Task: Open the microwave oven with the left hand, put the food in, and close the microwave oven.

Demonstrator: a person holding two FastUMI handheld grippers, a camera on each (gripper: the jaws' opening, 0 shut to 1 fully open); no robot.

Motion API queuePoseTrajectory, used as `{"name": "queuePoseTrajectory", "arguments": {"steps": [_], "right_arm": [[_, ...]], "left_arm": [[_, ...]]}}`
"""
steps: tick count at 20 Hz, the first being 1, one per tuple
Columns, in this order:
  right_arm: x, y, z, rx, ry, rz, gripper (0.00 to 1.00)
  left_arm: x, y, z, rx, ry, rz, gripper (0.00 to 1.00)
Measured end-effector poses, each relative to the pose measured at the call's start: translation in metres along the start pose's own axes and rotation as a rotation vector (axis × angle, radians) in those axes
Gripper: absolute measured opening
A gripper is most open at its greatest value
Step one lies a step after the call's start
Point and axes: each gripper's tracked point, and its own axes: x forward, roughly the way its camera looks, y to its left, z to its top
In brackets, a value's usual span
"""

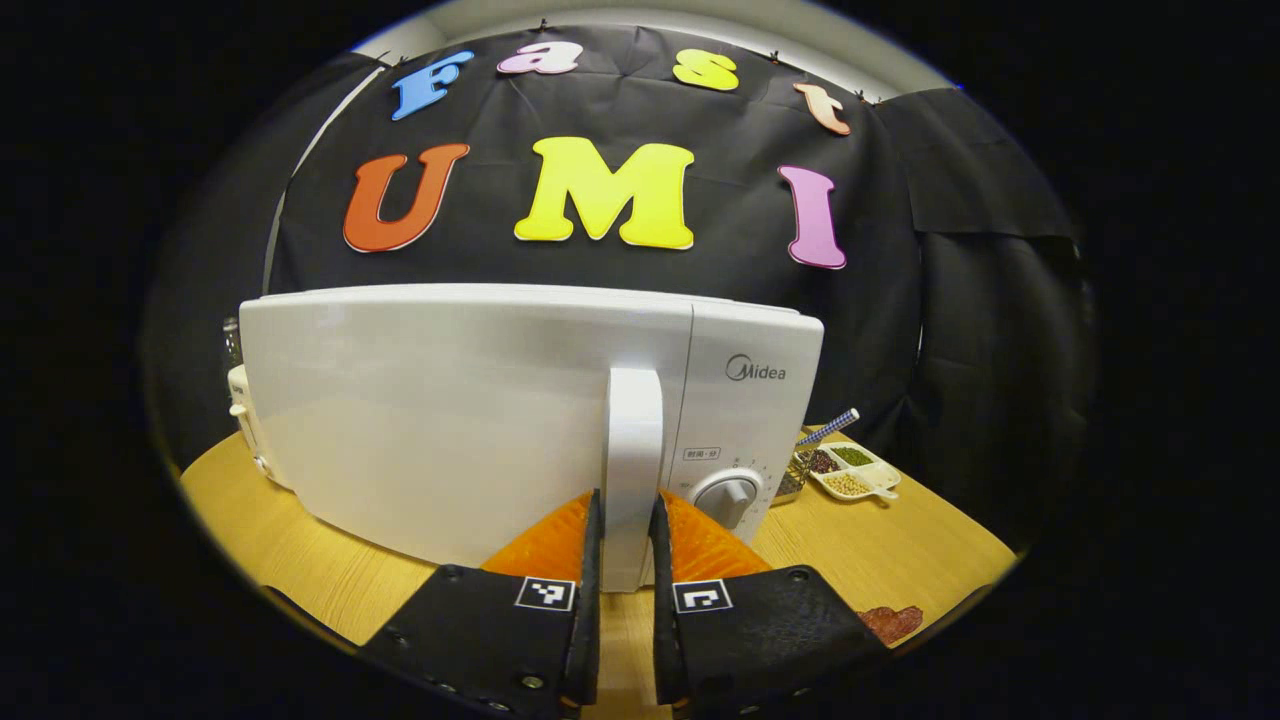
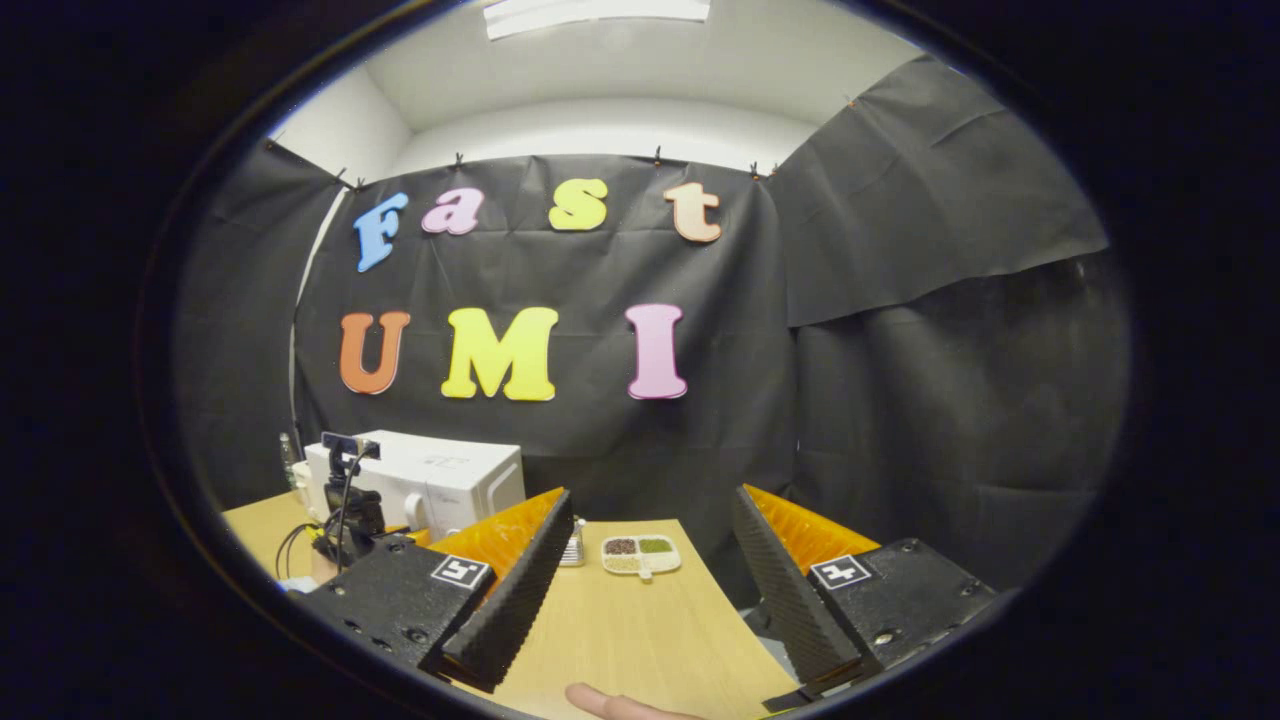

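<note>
The white microwave stands on the wooden table with its door closed. My left gripper is shut on the door's vertical handle, one finger on each side. Right of the microwave lies a white divided dish of beans and grains. In the right gripper view the microwave is far off at the left, with the left gripper's body in front of it. My right gripper hangs open above the table with nothing between its fingers. The divided dish lies beyond it.
A small metal rack and a striped stick sit beside the dish. A dark red patch lies near the table's front right edge. A white appliance stands left of the microwave. A fingertip shows at the table's near edge.
</note>
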Motion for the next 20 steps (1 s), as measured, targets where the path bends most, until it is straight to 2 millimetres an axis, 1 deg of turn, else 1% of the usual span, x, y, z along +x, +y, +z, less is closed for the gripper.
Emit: {"name": "queuePoseTrajectory", "arguments": {"steps": [1,3,6,7,8,9,11,12,13,14,16,17,18,20], "right_arm": [[-0.002,0.002,0.002,0.000,-0.003,0.005,1.00],[-0.004,0.006,0.004,-0.009,-0.008,0.009,1.00],[-0.007,0.009,0.004,-0.018,0.001,0.015,1.00],[-0.008,0.010,0.003,-0.021,0.005,0.018,1.00],[-0.009,0.009,0.003,-0.027,0.004,0.018,0.95],[-0.011,0.008,0.006,-0.030,-0.001,0.016,0.95],[-0.013,0.004,0.007,-0.032,-0.008,0.008,0.95],[-0.013,0.004,0.006,-0.033,-0.011,0.006,1.00],[-0.012,0.004,0.005,-0.036,-0.009,0.006,0.95],[-0.011,0.004,0.003,-0.033,-0.005,0.008,1.00],[-0.009,0.005,-0.002,-0.022,0.012,0.015,1.00],[-0.007,0.005,-0.005,-0.019,0.017,0.015,1.00],[-0.005,0.006,-0.007,-0.018,0.023,0.015,0.95],[-0.004,0.011,-0.011,-0.020,0.035,0.024,0.95]], "left_arm": [[0.001,0.000,0.000,0.017,0.002,0.001,0.22],[0.005,0.001,0.006,0.007,-0.014,-0.002,0.21],[0.009,0.001,0.006,-0.010,-0.003,0.007,0.20],[0.010,0.000,0.009,0.004,-0.013,0.011,0.20],[0.008,0.002,0.007,0.007,-0.013,0.017,0.16],[0.008,0.002,0.006,0.009,-0.016,0.016,0.12],[0.004,0.000,0.000,-0.012,-0.007,0.002,0.12],[0.004,0.000,0.003,-0.010,-0.012,-0.001,0.12],[0.003,0.001,0.004,-0.011,-0.015,0.004,0.12],[0.002,0.001,0.003,0.000,-0.011,0.011,0.12],[-0.007,0.002,0.011,0.001,-0.046,0.017,0.12],[-0.012,0.002,-0.001,-0.014,-0.010,0.002,0.10],[-0.020,0.000,0.005,-0.006,-0.031,-0.023,0.11],[-0.038,0.002,-0.002,0.006,-0.019,-0.073,0.11]]}}
